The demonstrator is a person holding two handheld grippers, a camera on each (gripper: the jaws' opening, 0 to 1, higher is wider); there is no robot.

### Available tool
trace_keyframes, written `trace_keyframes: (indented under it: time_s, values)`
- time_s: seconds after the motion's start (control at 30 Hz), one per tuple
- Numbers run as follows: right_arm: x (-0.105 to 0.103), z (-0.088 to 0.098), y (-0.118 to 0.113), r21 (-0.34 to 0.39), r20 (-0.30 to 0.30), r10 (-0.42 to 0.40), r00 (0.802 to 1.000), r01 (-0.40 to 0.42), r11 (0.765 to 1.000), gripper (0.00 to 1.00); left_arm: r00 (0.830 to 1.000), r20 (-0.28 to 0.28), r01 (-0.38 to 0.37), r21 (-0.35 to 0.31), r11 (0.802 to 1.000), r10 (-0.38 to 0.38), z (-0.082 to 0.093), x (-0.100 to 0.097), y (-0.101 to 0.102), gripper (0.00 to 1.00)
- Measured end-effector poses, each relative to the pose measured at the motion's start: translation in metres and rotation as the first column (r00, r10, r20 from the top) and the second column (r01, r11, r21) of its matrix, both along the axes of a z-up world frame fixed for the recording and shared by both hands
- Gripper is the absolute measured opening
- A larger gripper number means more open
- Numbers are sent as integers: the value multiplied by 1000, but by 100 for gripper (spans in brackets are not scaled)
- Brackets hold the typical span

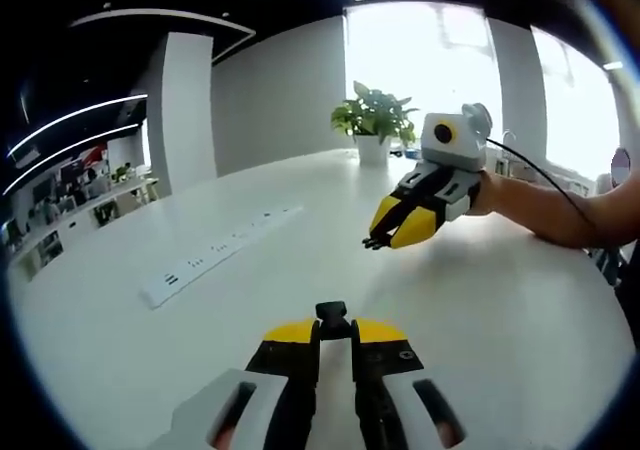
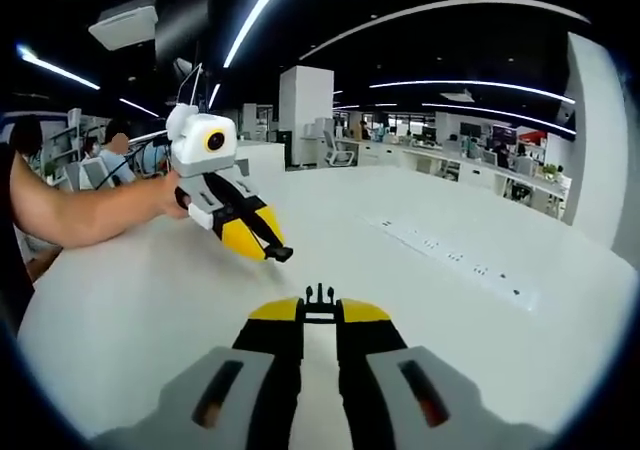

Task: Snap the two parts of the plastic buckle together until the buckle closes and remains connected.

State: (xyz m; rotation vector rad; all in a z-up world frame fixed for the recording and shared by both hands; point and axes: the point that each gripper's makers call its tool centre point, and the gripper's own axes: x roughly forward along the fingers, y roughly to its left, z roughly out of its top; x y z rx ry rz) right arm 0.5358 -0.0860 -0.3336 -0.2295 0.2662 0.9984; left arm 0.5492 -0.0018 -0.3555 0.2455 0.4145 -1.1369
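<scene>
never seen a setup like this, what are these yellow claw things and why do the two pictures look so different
There is no robot here: a person holds a hand-held gripper in each hand, and a fisheye camera rides on each one. The left gripper view looks along the left gripper, whose jaws are shut on a small black buckle part. Across from it is the right gripper, a forearm behind it. The right gripper view is the reverse: the right gripper's jaws pinch a pronged buckle part, with the left gripper opposite. Below is a white table with a power strip and a potted plant.
</scene>
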Motion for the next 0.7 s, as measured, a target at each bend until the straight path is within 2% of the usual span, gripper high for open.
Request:
trace_keyframes:
  time_s: [0.3, 0.7]
  values:
    - [-10, 0, 3, -1, -2, 20, 1000, -20, 1000, 11, 999, -11, 36, -3, 999, -36, 1, -7, -2, 10]
    - [-16, 5, 9, 0, 11, 27, 1000, -27, 1000, 11, 999, -22, 36, -3, 999, -36, 4, -16, 2, 10]
